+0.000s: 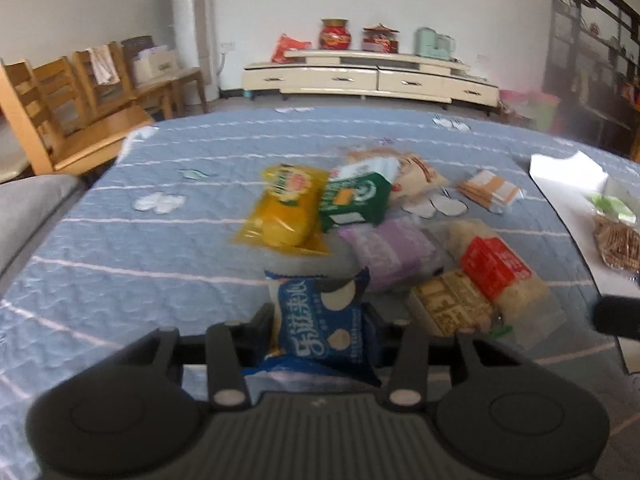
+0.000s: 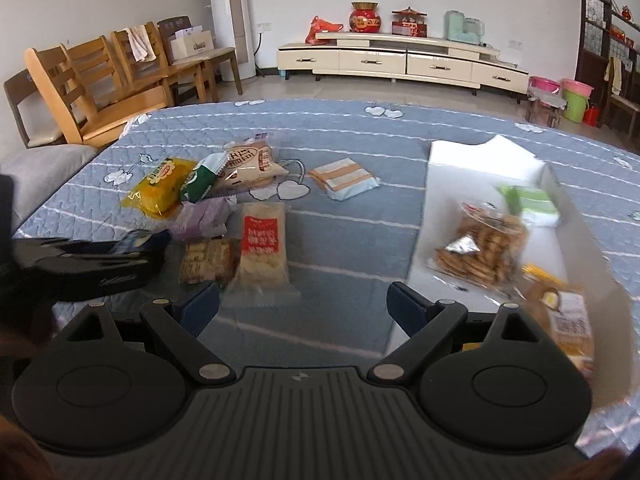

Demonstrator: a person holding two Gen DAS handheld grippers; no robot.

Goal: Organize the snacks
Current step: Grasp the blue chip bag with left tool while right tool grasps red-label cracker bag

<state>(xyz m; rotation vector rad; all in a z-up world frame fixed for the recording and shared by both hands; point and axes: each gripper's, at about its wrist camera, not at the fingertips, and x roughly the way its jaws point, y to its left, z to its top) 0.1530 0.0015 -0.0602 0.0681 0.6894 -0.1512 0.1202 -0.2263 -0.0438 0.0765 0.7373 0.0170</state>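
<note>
My left gripper point(image 1: 320, 320) is shut on a blue snack packet point(image 1: 324, 324) and holds it above the blue quilted cloth point(image 1: 120, 240). Beyond it lie a yellow packet point(image 1: 284, 208), a green packet point(image 1: 354, 200), a purple packet point(image 1: 384, 252), a red-labelled rice cracker bag point(image 1: 496, 268) and a brown biscuit packet point(image 1: 452, 304). My right gripper point(image 2: 304, 304) is open and empty, low over the cloth, between the red-labelled bag point(image 2: 262, 248) and the white box point(image 2: 448, 184). The box holds a biscuit bag point(image 2: 480, 252), a green packet point(image 2: 528, 204) and an orange packet point(image 2: 560, 312).
A striped orange-and-white packet point(image 2: 344, 178) and a beige packet point(image 2: 250, 164) lie farther back. Wooden chairs point(image 2: 100, 76) stand at the left, a cream cabinet point(image 2: 400, 60) along the far wall. The left gripper shows as a dark shape at the left in the right wrist view point(image 2: 80, 264).
</note>
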